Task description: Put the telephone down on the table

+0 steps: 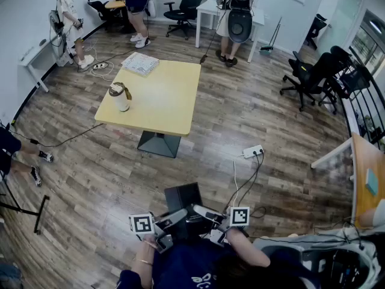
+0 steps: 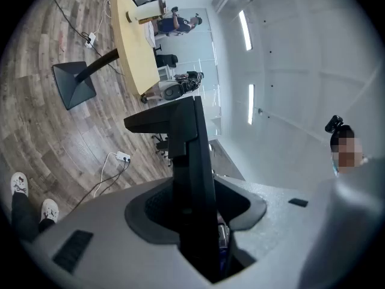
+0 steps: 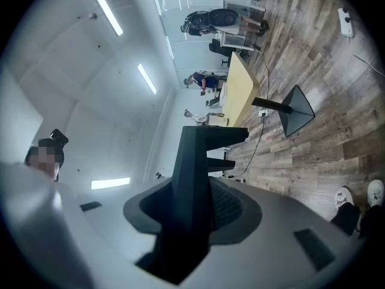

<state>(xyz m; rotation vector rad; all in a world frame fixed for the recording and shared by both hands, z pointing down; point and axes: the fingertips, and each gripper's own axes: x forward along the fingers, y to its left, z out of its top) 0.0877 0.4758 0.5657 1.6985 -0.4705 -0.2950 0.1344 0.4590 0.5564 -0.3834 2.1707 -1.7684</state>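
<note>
So the person is standing well back from the yellow worktop [image 1: 165, 98], which sits in the upper left-middle of the head view. Both hands are tucked in low at the bottom centre of the frame, close to the body. The left claw [image 1: 179, 215] points in toward the middle from the left, marker cube facing up, with the left hand [image 1: 150, 243] on the handle behind it. The right claw [image 1: 200, 209] mirrors it from the right, forearm angled in across the lower right. The two tips end up near each other, just below a black boxy thing [image 1: 183, 196].

Both claws are clenched with nothing in them (each gripper view shows the two jaws pressed into one dark column).

As for the telephone, can't tell where it is. The worktop has a white jug-like item [image 1: 120, 97] near its left edge and a patterned flat thing [image 1: 140, 64] at its far corner.
</note>
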